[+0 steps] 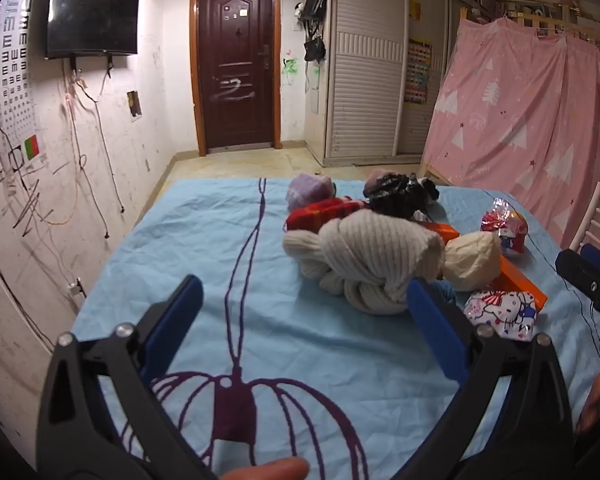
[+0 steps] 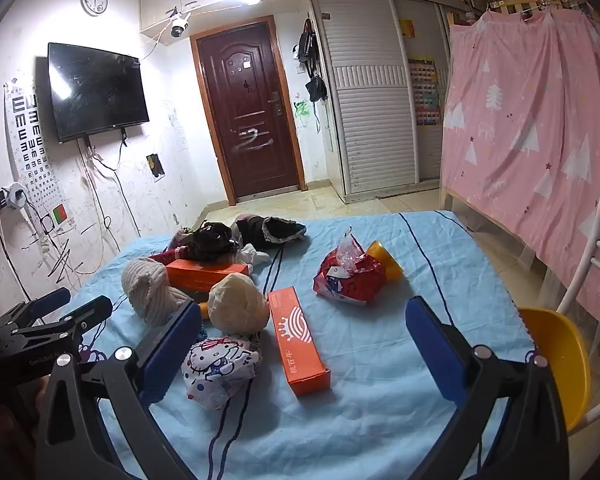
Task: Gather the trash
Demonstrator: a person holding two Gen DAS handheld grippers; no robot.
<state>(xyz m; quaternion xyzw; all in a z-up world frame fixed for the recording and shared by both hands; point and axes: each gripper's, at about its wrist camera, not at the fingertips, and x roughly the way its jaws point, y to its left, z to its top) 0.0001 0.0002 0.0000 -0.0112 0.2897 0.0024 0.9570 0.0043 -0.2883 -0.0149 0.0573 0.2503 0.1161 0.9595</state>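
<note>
Both grippers – left gripper (image 1: 304, 312) and right gripper (image 2: 304, 340) – are held released and empty above a blue-sheeted bed (image 2: 380, 420), where rolled knitwear (image 1: 376, 256) risks being mistaken for trash beside the red wrapper (image 2: 350, 276).

A lived-in home bedroom: wall-mounted television (image 2: 96, 90), louvred wardrobe (image 2: 370, 92), pink-curtained bunk bed (image 2: 540, 120), wooden door (image 2: 250, 108).

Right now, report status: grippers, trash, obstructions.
Left gripper open, empty; right gripper open, empty. Orange cardboard box and crumpled red foil wrapper untouched on blue sheet. Knotted cream knit cloth crowds left.
</note>
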